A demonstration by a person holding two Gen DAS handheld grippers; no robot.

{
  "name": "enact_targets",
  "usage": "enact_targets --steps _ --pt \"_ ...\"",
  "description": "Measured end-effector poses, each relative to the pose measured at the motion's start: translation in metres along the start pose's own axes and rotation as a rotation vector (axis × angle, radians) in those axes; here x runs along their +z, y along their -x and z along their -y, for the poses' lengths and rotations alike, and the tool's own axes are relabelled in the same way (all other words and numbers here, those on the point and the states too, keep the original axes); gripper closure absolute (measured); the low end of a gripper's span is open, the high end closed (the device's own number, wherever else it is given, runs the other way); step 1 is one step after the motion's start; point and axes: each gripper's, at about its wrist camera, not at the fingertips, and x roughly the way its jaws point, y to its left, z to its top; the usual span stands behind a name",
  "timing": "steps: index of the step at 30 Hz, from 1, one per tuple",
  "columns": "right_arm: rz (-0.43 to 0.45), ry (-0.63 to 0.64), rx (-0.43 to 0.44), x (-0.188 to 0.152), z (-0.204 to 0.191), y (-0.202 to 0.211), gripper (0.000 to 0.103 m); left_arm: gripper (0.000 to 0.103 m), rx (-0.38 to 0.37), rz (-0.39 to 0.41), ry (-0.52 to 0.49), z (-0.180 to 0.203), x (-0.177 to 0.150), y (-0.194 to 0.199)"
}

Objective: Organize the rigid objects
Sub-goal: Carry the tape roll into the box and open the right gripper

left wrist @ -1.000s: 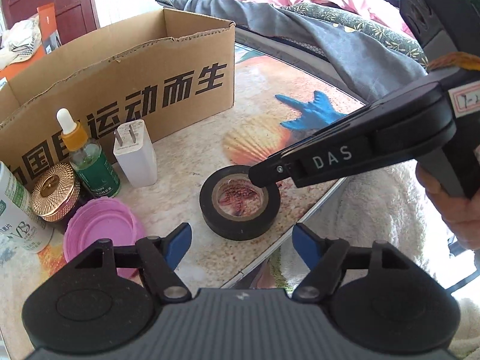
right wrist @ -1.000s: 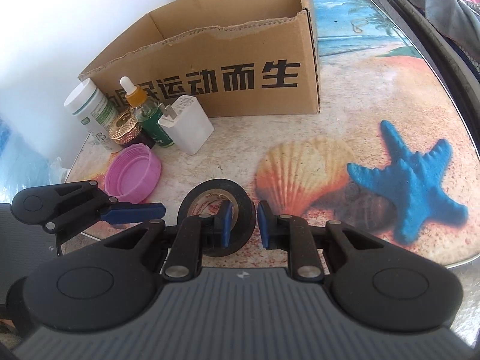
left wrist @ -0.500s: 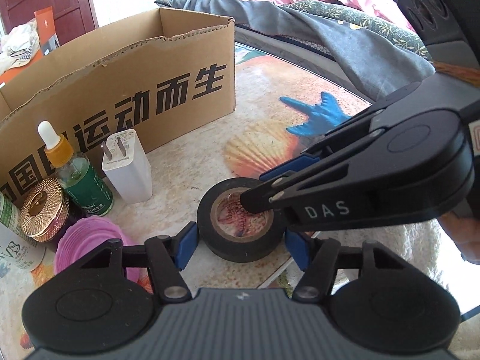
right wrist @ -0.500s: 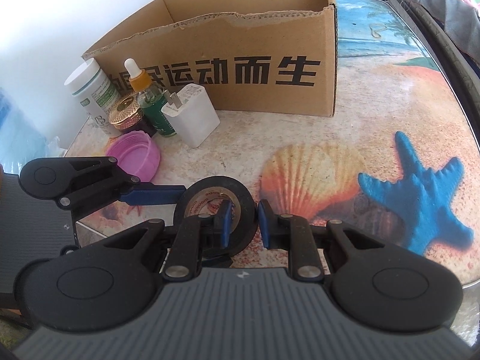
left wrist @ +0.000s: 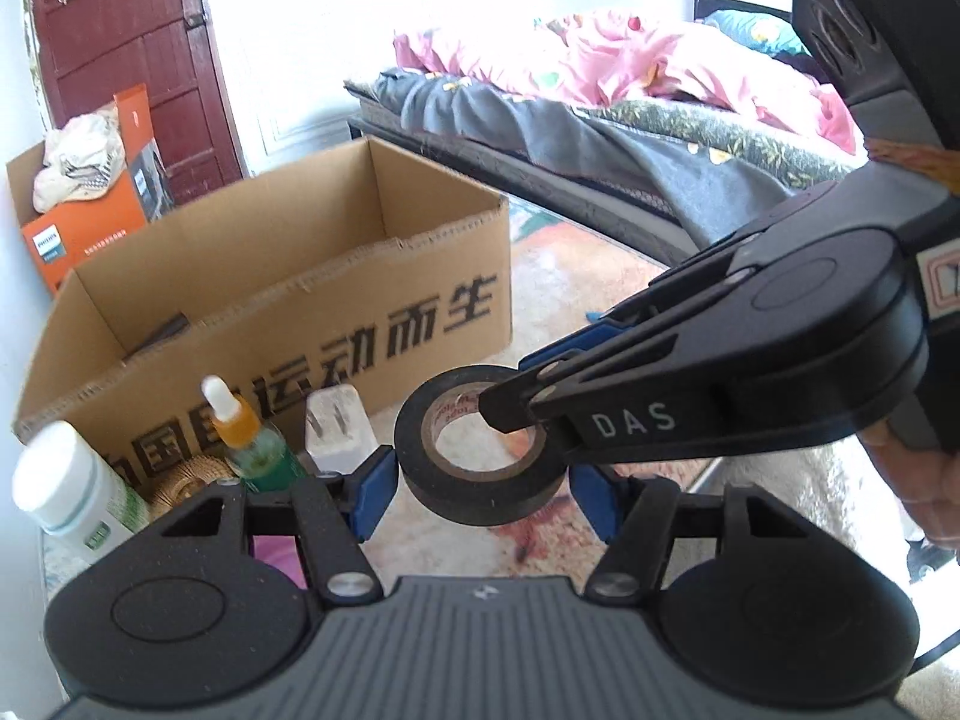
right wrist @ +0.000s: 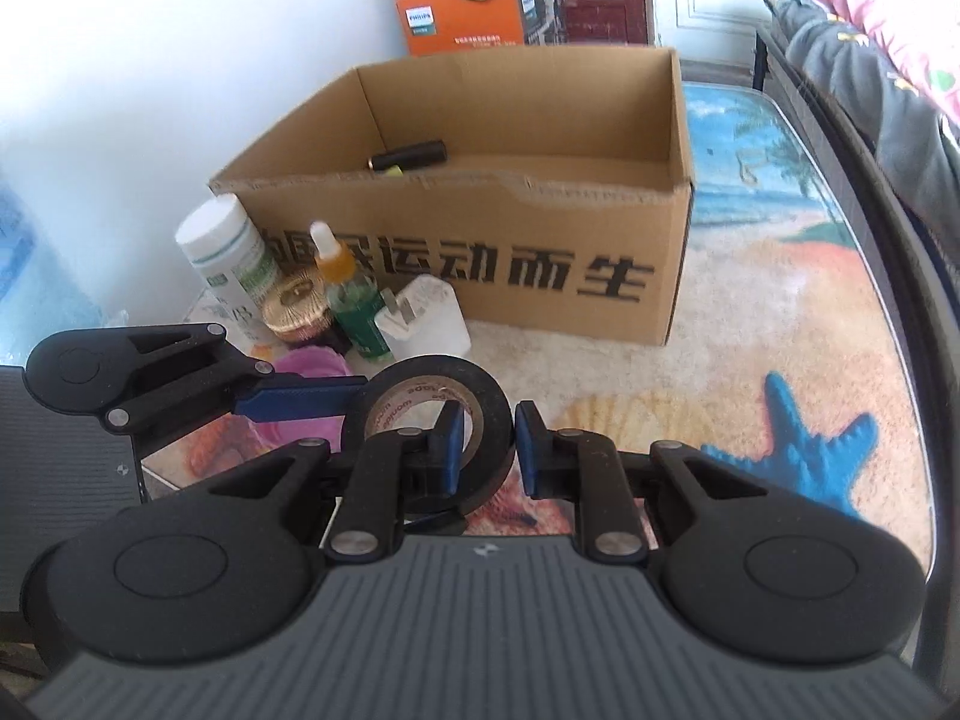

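A black tape roll [left wrist: 480, 480] hangs in the air above the table. My right gripper [right wrist: 486, 447] is shut on the tape roll's [right wrist: 480, 396] wall, one finger inside the hole, one outside. My left gripper [left wrist: 483, 495] is open, its blue pads on either side of the roll without visibly touching it. Behind stands an open cardboard box [right wrist: 480, 228] with a dark tube [right wrist: 411, 156] inside; the box also shows in the left view [left wrist: 300, 312].
Left of the box stand a white bottle [right wrist: 225, 252], a gold-lidded jar [right wrist: 297, 303], a dropper bottle [right wrist: 348, 294], a white charger [right wrist: 423, 324] and a pink lid [right wrist: 312, 363]. A bed [left wrist: 630, 96] lies behind the table's right edge.
My right gripper has lifted the tape roll off the table. Both grippers have risen, and the box interior has come into view.
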Motion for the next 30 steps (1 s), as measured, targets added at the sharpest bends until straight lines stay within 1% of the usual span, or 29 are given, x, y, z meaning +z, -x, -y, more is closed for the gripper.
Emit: enact_targets --steps 3,6,9,12,16,20,23,25,27,30 --pt "0.062 0.055 0.012 0.03 -0.012 0.015 0.085 0.039 0.048 0.059 -0.002 -0.013 0.02 0.021" --pt "0.111 0.105 0.031 0.064 -0.023 0.022 0.085 0.039 0.086 0.094 0.019 -0.032 0.042 0.037" --pt "0.119 0.126 0.061 0.096 -0.029 0.017 0.085 0.039 0.102 0.088 0.055 -0.057 0.064 0.041" --pt "0.087 0.136 0.088 0.13 -0.031 -0.001 0.085 0.039 0.1 0.053 0.092 -0.085 0.083 0.032" --pt "-0.02 0.115 0.125 0.168 -0.025 -0.046 0.085 0.039 0.061 -0.054 0.172 -0.126 0.1 0.004" --pt "-0.149 0.054 0.16 0.191 -0.01 -0.1 0.085 0.039 0.028 -0.182 0.232 -0.164 0.102 -0.036" --pt "-0.248 -0.008 0.192 0.198 0.002 -0.141 0.085 0.039 0.027 -0.275 0.246 -0.18 0.1 -0.064" --pt "-0.316 -0.049 0.212 0.196 0.007 -0.164 0.085 0.039 0.023 -0.349 0.254 -0.188 0.097 -0.084" --pt "-0.372 -0.086 0.224 0.188 0.01 -0.182 0.085 0.039 0.018 -0.413 0.264 -0.195 0.094 -0.1" --pt "-0.432 -0.119 0.238 0.179 0.011 -0.202 0.085 0.039 0.02 -0.481 0.269 -0.201 0.09 -0.116"
